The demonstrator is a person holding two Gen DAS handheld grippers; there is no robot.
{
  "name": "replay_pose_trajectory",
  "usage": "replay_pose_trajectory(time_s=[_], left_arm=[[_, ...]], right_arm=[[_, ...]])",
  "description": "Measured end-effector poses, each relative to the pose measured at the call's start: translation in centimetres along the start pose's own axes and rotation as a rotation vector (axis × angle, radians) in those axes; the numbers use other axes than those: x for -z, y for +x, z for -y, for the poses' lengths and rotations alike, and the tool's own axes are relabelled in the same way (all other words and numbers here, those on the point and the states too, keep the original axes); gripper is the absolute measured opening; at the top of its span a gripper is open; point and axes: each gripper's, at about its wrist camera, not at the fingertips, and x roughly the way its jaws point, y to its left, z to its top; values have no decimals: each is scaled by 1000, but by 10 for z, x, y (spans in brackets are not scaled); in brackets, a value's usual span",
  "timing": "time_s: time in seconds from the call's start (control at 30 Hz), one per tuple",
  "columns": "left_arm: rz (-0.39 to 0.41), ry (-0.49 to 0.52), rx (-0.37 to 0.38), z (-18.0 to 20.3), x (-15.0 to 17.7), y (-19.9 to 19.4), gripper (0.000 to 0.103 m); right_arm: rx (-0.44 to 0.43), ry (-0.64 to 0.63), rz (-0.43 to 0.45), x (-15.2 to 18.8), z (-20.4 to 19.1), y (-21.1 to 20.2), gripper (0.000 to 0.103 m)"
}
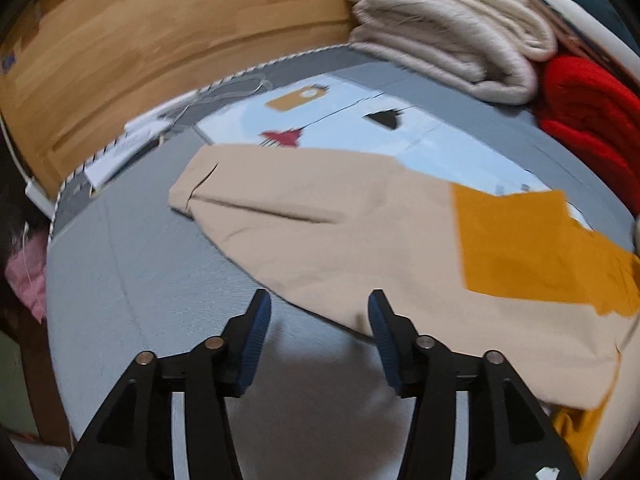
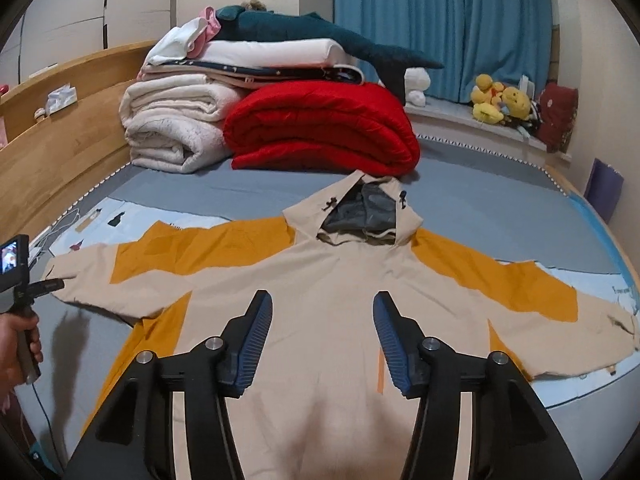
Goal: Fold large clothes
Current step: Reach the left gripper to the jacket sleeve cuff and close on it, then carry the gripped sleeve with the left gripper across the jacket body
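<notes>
Showing, from the right wrist view only, the whole beige and mustard jacket (image 2: 320,280) lying flat on the grey bed (image 2: 260,184), sleeves spreading toward 9 and 3 o'clock, hood at 12 o'clock. Showing also the left hand (image 2: 18,344) gripping its tool at 9 o'clock. Framing, from the left wrist view, just one sleeve (image 1: 320,216), blurred, reaching toward 10 o'clock. Hanging wide and holding nothing, the right claw (image 2: 323,320) above the jacket's chest. Gaping wide too, the left claw (image 1: 319,320), the sleeve's edge crossing at 1 o'clock.
</notes>
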Motion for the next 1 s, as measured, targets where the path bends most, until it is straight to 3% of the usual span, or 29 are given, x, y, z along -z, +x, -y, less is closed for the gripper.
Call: replay_pose_trajectory(time_s=[0.17,0.4,0.47,0.53,0.6,0.63,0.67,0.73,0.83,1.0], left_arm=[[-52,-140,-31,-37,-10,37,54],[-106,-342,18,-73,-21,64,48],[-116,-341,44,-71,-24,70,37],[-136,-343,56,-71,-24,77,13],[-146,-357,48,-73,-24,80,5],[-140,-362,49,-74,-25,78,1],[-124,-350,40,-71,-27,74,0],[-58,-288,10,-59,-34,57,0],[48,-208,23,-33,-46,21,0],[163,-49,134,37,-58,-45,0]], right_arm=[[-6,0,-30,4,3,8,54],[-4,-22,-62,10,1,21,54],[-2,-22,-76,14,1,27,54],[6,-25,-99,18,1,34,54],[3,-16,-115,22,1,40,52],[0,-13,-122,24,0,41,43],[-7,-11,-132,25,0,44,28],[-14,-18,-139,28,-2,46,14],[-20,-33,-134,28,-7,46,13],[-40,-53,-159,28,-12,48,15]])
